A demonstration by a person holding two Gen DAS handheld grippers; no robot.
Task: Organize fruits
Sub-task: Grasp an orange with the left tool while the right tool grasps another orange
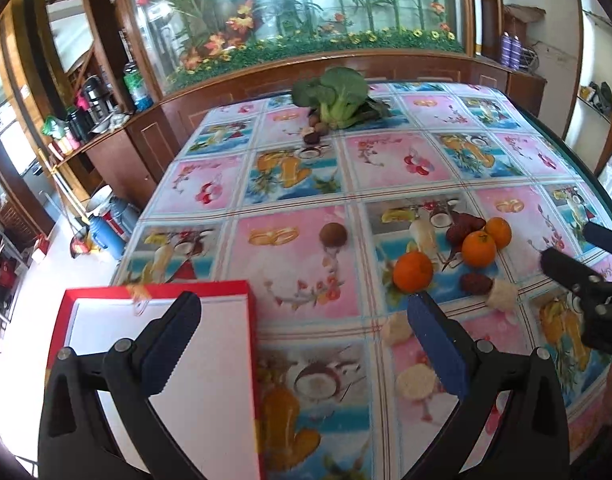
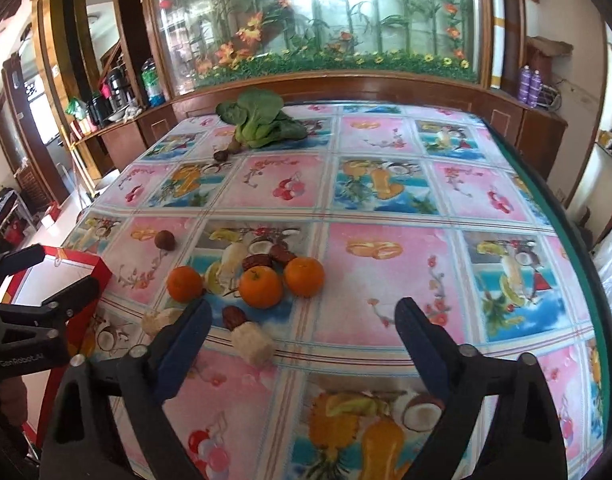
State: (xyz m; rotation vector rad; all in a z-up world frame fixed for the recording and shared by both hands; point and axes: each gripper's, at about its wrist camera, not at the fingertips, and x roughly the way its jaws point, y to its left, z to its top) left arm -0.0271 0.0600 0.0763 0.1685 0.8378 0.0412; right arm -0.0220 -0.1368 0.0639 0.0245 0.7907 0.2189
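While nothing is held, the left gripper (image 1: 302, 320) has its two fingers spread wide apart, low in the left wrist view. A red box (image 1: 210, 360) with a white inside sits under its left finger, at about 7 o'clock. Three oranges (image 1: 479, 249) lie at 3 o'clock on the fruit-print tablecloth (image 1: 290, 264), close together. Dark red dates (image 1: 475, 283) lie touching or just beside them. A small brown round fruit (image 1: 333, 235) sits alone near the middle. A leafy green vegetable (image 1: 333, 94) rests far off at 12 o'clock.

In the right wrist view, the right gripper (image 2: 306, 320) is also spread wide and holds nothing. The oranges (image 2: 261, 286) sit just ahead, at about 10 o'clock. A pale spongy chunk (image 2: 253, 343) lies beside its left finger. The red box (image 2: 66, 276) is at 9 o'clock.

I think the job has barely begun, as the box looks empty. To do it well, come down straight over one orange, squeeze softly so it cannot roll, then lift it to the box.
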